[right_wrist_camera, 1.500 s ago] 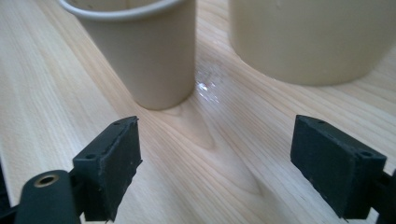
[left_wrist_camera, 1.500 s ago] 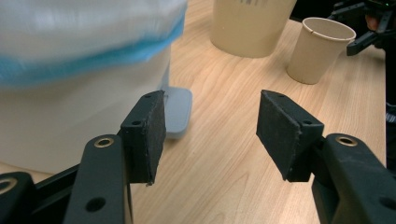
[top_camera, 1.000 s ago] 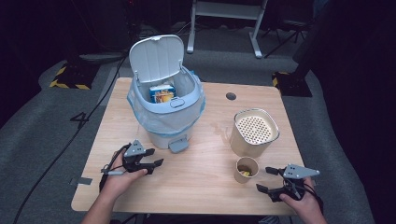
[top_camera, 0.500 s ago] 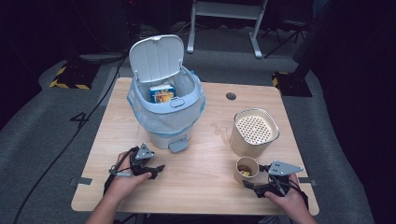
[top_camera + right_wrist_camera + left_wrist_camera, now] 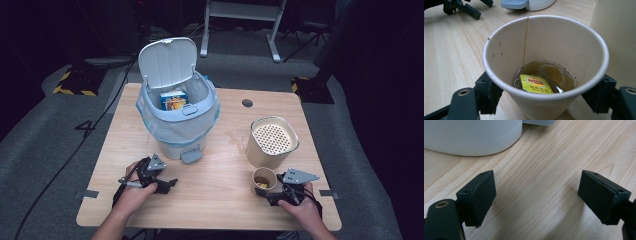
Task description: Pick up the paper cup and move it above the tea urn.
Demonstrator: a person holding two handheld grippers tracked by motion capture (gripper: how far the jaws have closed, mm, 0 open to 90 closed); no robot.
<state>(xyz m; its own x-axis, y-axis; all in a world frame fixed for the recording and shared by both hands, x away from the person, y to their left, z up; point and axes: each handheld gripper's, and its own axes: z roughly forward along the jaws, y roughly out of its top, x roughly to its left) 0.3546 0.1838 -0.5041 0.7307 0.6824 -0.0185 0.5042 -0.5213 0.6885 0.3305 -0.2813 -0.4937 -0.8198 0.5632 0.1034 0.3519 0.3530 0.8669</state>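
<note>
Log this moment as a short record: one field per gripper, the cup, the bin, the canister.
right gripper: jaws on either side of the paper cup, just been closing; pad contact unclear
paper cup: upright on the table, a little brown tea and a yellow tea bag tag inside
left gripper: jaws wide, just been opening, nothing between them
bin: lid up, blue liner, a box inside
canister: beige, perforated top, just behind the cup
</note>
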